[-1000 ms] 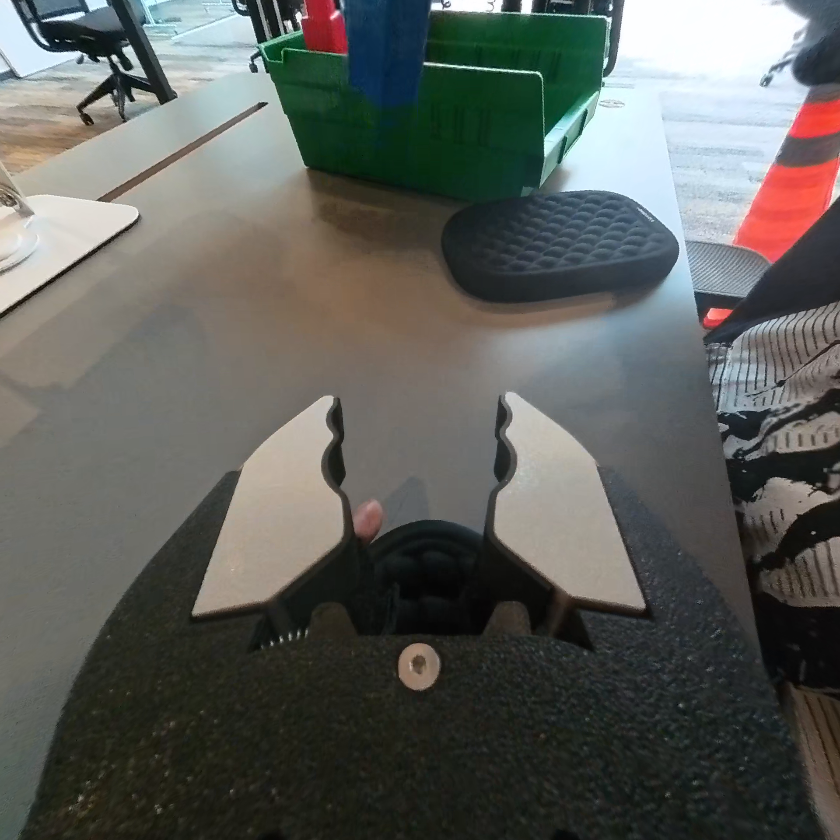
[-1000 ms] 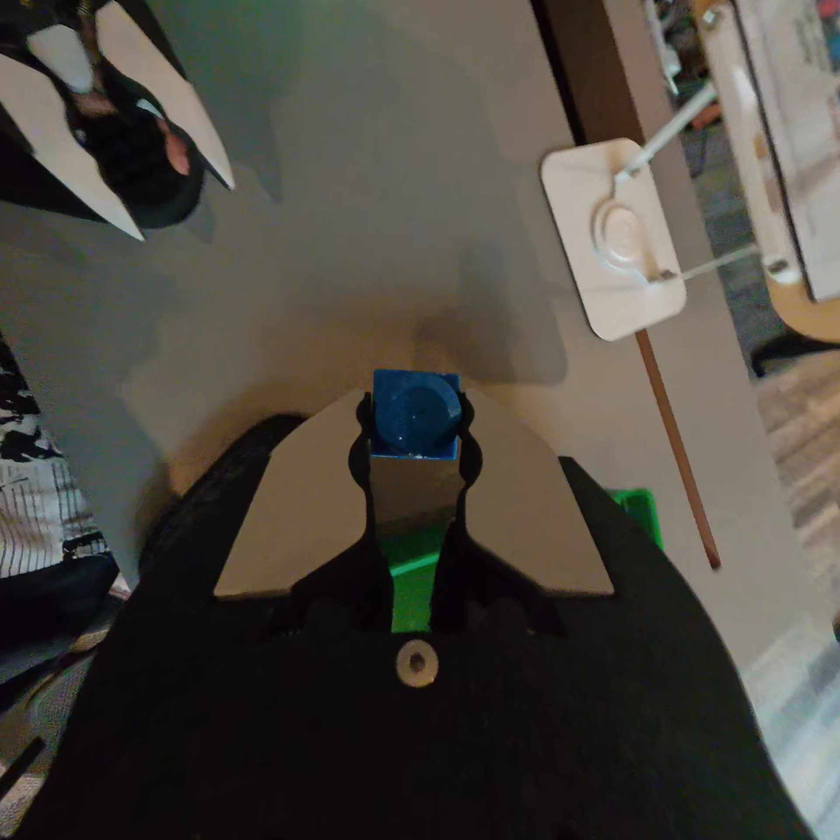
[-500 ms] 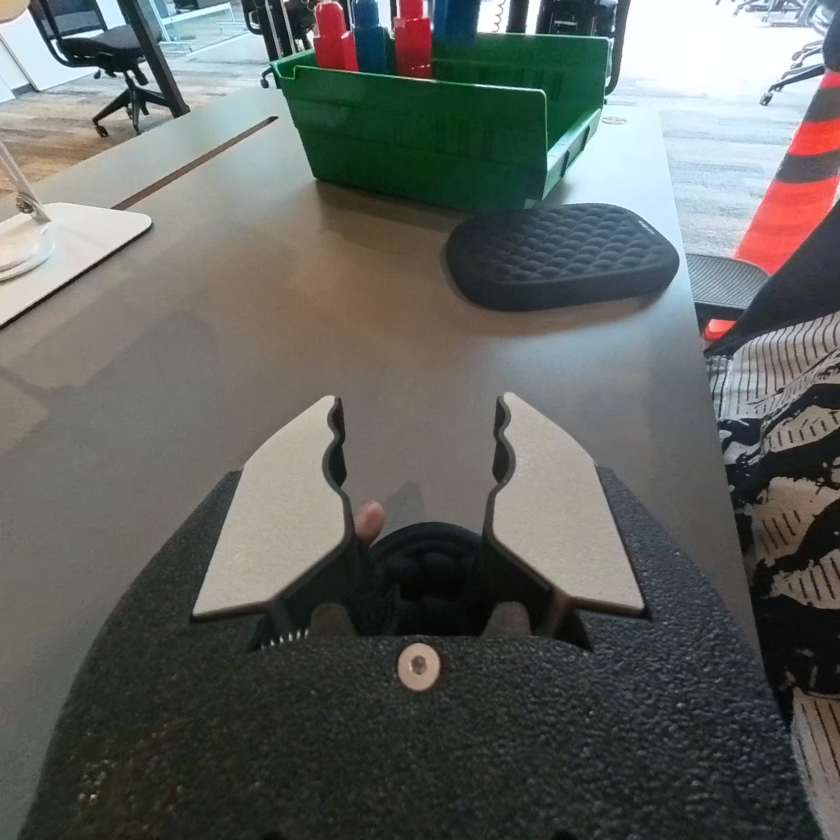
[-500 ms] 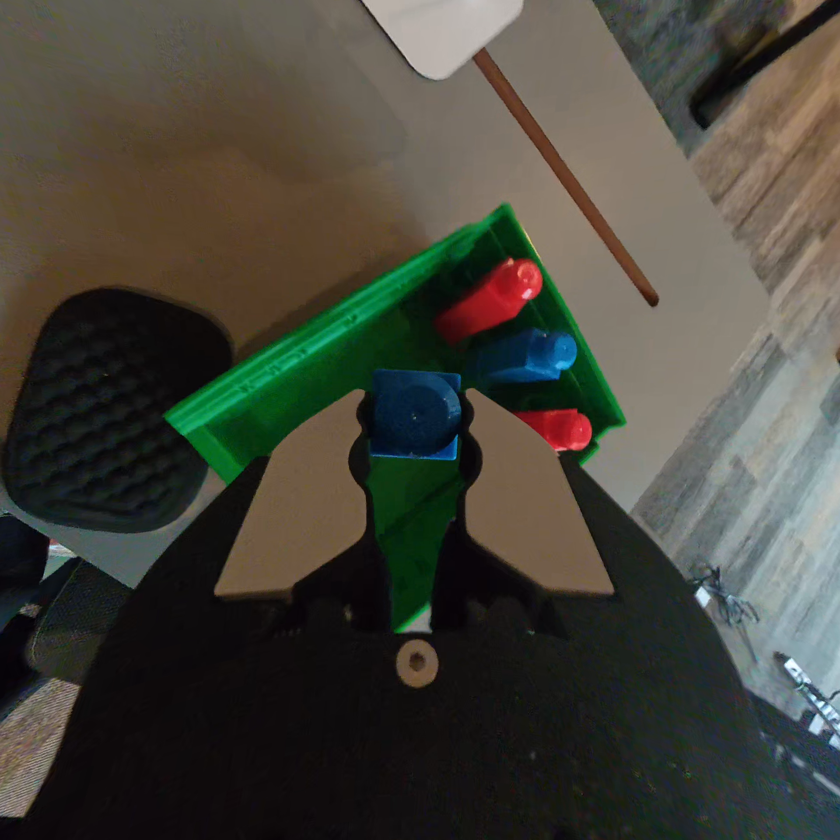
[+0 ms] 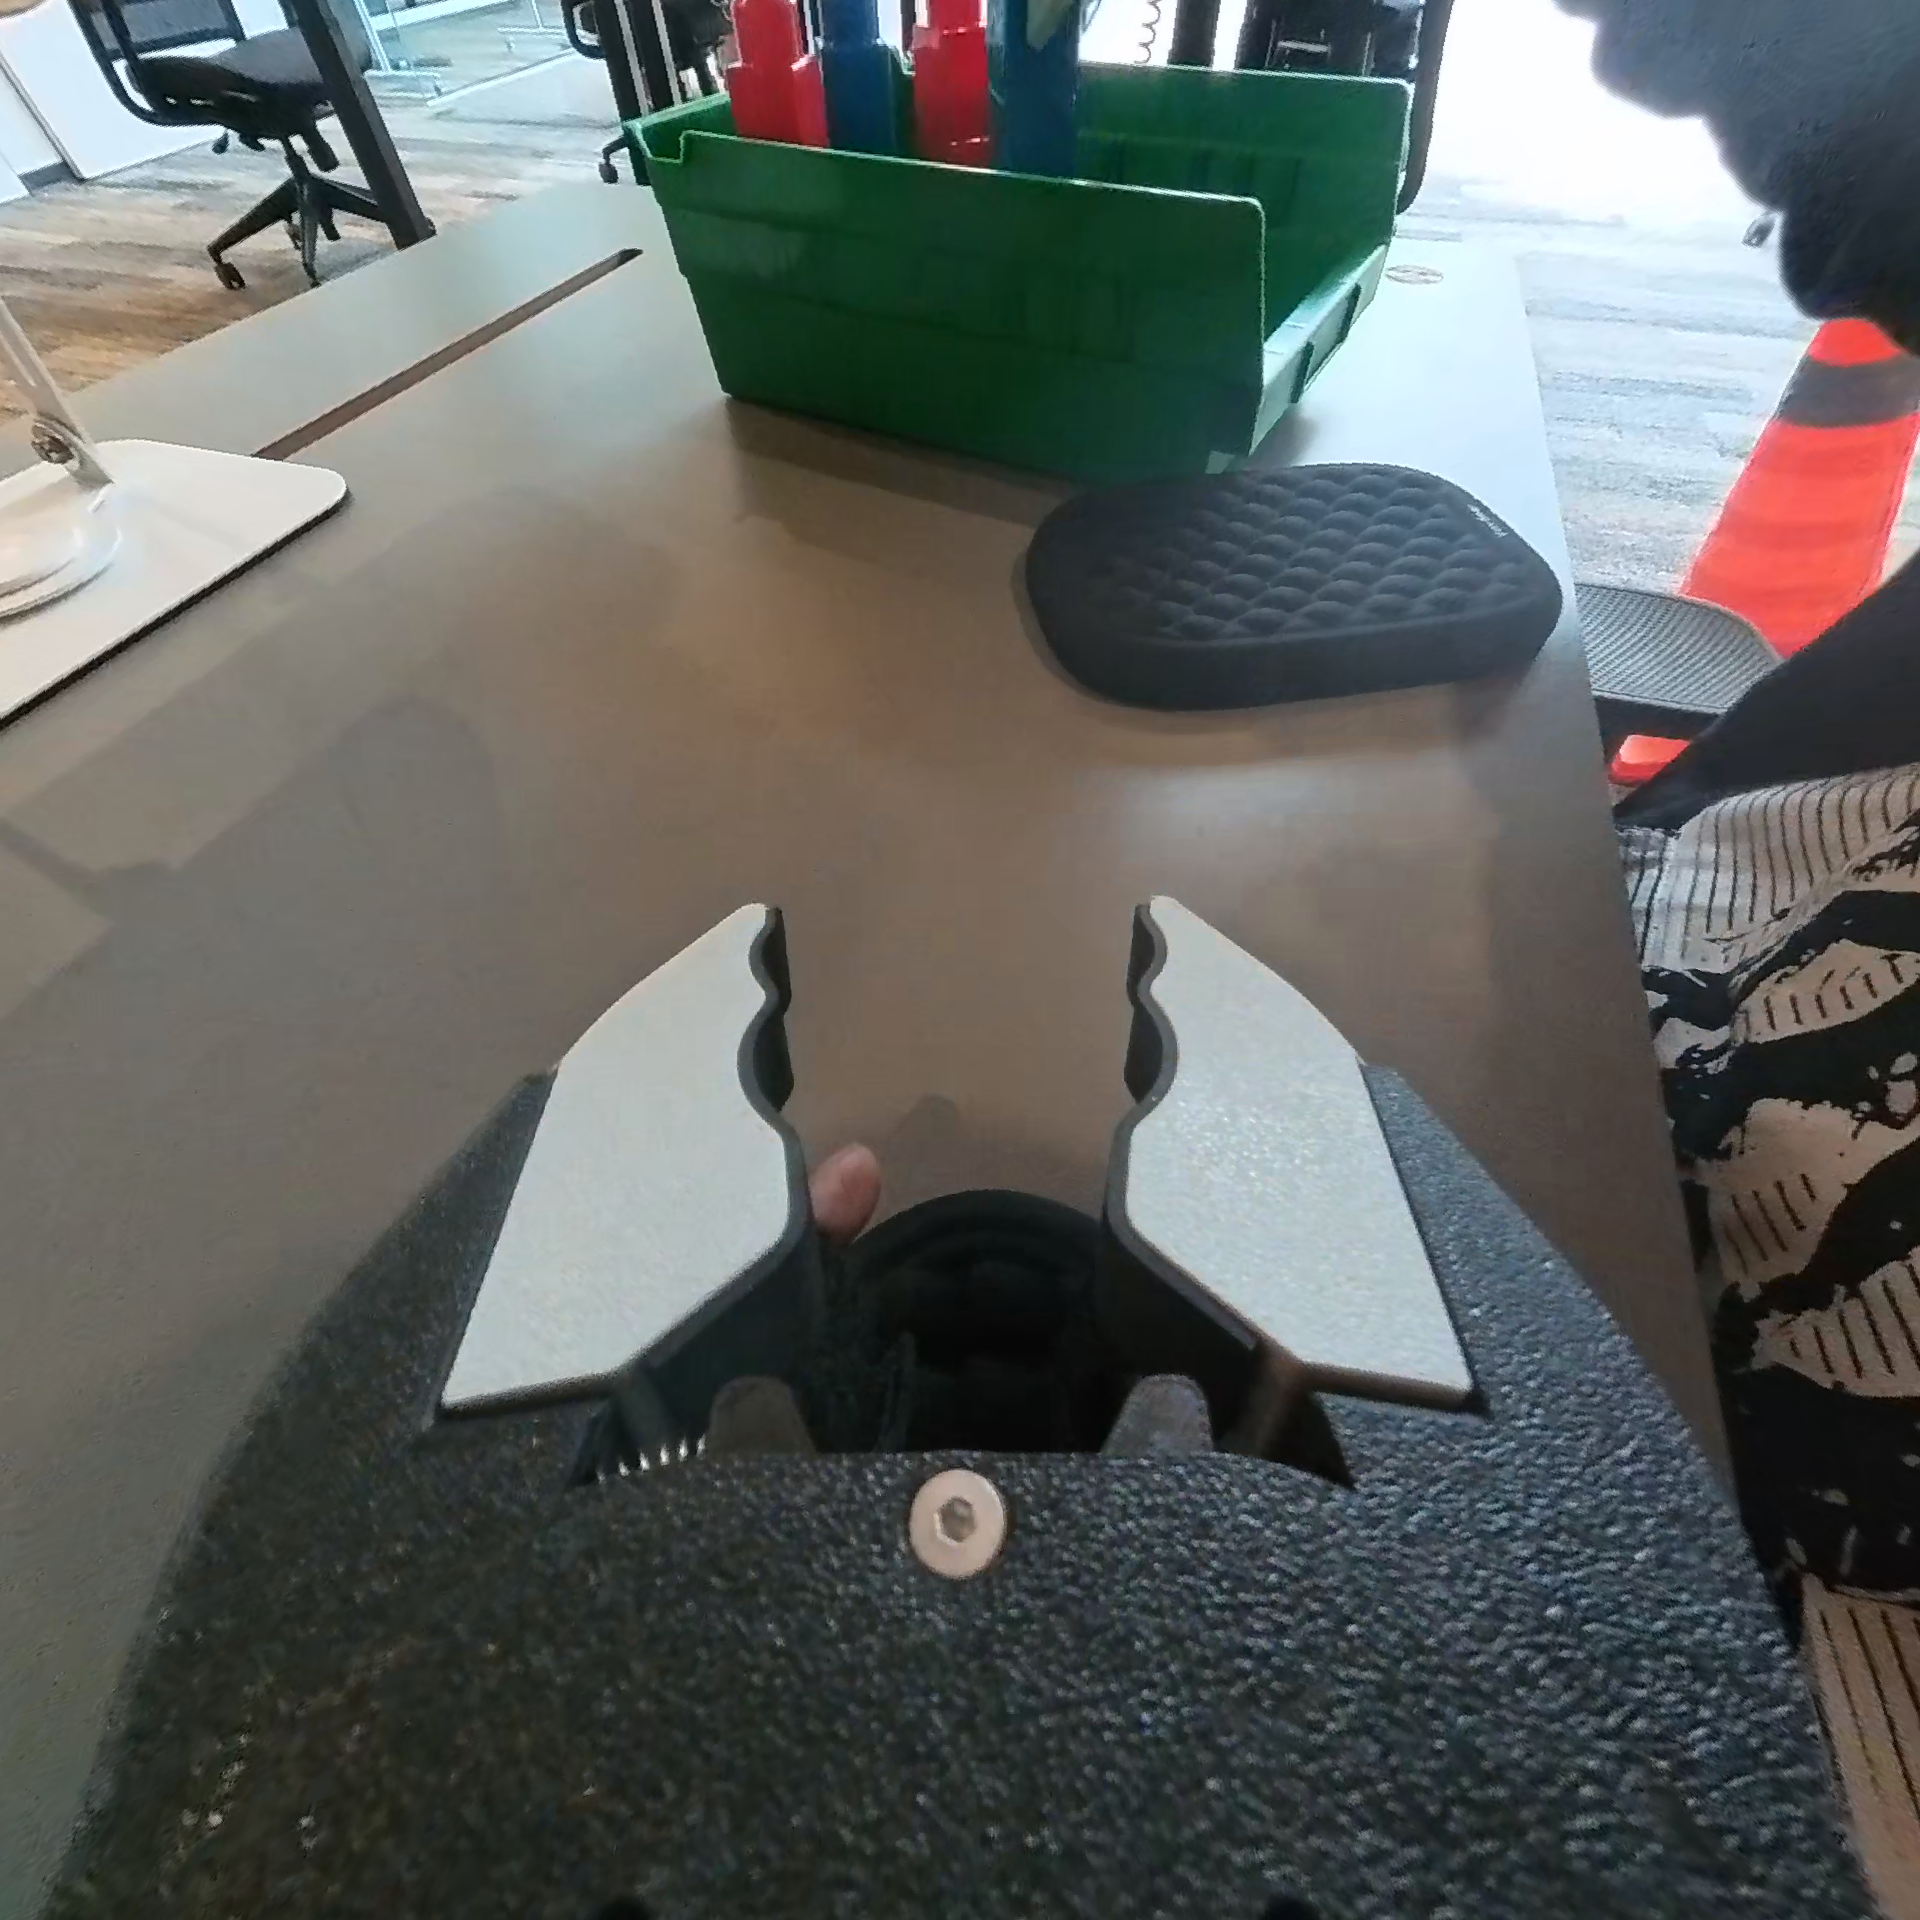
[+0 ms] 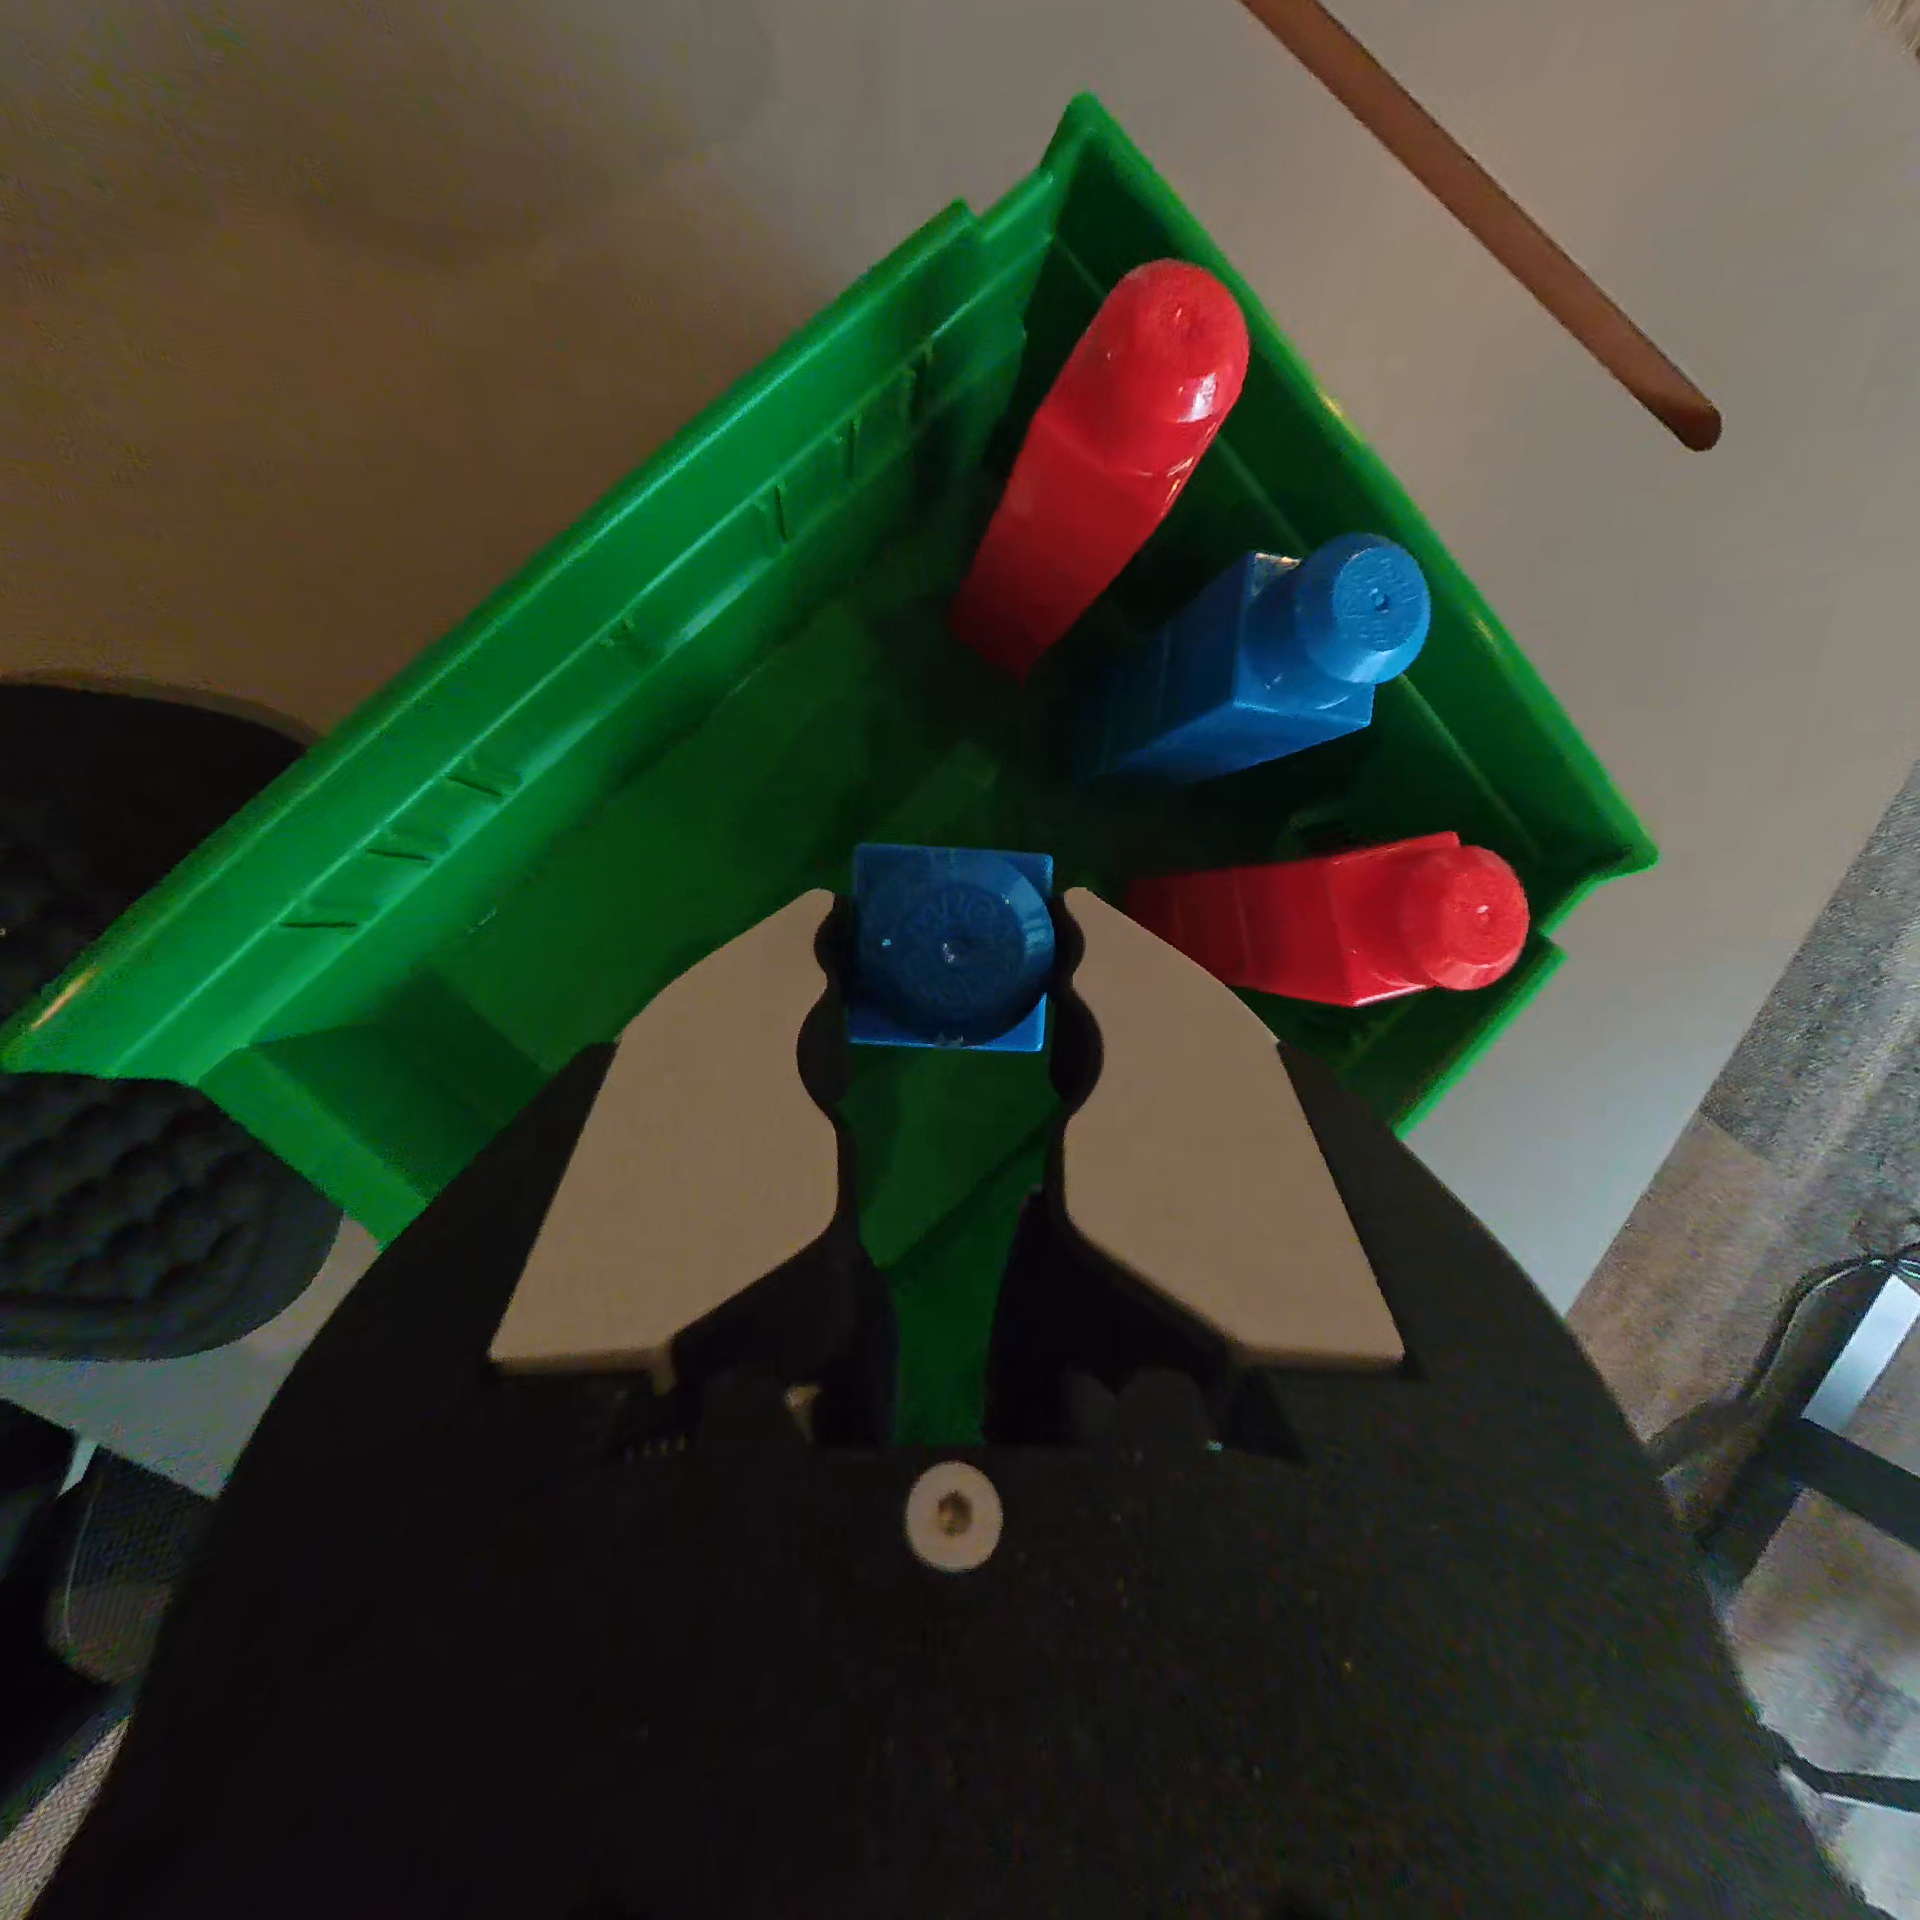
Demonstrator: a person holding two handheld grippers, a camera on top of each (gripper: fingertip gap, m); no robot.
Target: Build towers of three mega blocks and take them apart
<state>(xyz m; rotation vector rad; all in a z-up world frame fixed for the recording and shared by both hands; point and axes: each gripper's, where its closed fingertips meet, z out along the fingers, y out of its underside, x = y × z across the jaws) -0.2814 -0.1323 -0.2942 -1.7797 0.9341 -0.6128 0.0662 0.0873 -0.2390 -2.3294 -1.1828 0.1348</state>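
Note:
My right gripper (image 6: pixel 948 951) is shut on a blue block tower (image 6: pixel 948 954), seen end-on, and holds it upright inside the green bin (image 6: pixel 582 665). Three towers stand along the bin's far side: a red tower (image 6: pixel 1112 457), a blue tower (image 6: pixel 1257 665) and another red tower (image 6: pixel 1340 920). In the left wrist view the same green bin (image 5: pixel 997 312) sits at the far end of the table with the towers (image 5: pixel 862 73) sticking out above its rim. My left gripper (image 5: pixel 956 997) is open and empty, low over the bare table.
A black textured pad (image 5: pixel 1288 582) lies right of the bin, near the table's right edge; it also shows in the right wrist view (image 6: pixel 114 1091). A white stand base (image 5: pixel 156 540) sits at the left. An orange cone (image 5: pixel 1808 468) and office chairs stand beyond the table. One gripper's finger ends stand about 40 cm off the other's.
My right gripper has carried the blue tower from over the table to the bin and lowered it inside, next to the three towers. My left gripper stays open, nearly still.

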